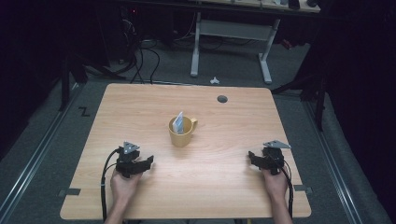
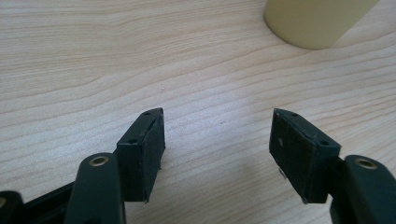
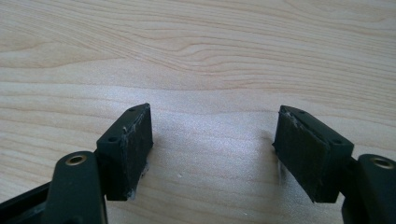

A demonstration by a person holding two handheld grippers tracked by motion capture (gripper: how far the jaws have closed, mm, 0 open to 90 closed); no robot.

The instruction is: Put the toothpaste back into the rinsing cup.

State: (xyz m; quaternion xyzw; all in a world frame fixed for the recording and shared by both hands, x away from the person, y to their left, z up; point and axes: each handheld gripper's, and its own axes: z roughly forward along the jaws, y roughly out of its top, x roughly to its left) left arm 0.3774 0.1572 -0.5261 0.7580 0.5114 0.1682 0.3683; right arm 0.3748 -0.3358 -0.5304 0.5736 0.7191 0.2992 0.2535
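Two hand-held grippers rest apart on a light wooden table (image 1: 140, 102), a mug between them.

At eight o'clock the left black two-jaw gripper (image 1: 148, 162) lies with jaws spread, pinching nothing; at the centre stands a yellow ceramic mug (image 1: 181, 133), handle toward two o'clock, holding a pale blue-white paper packet (image 1: 178, 122) upright; at four o'clock the right black two-jaw gripper (image 1: 251, 156) lies likewise spread over bare wood.

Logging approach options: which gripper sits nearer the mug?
The left gripper: its jaws lie just below-left of the yellow mug; the right gripper rests farther off.
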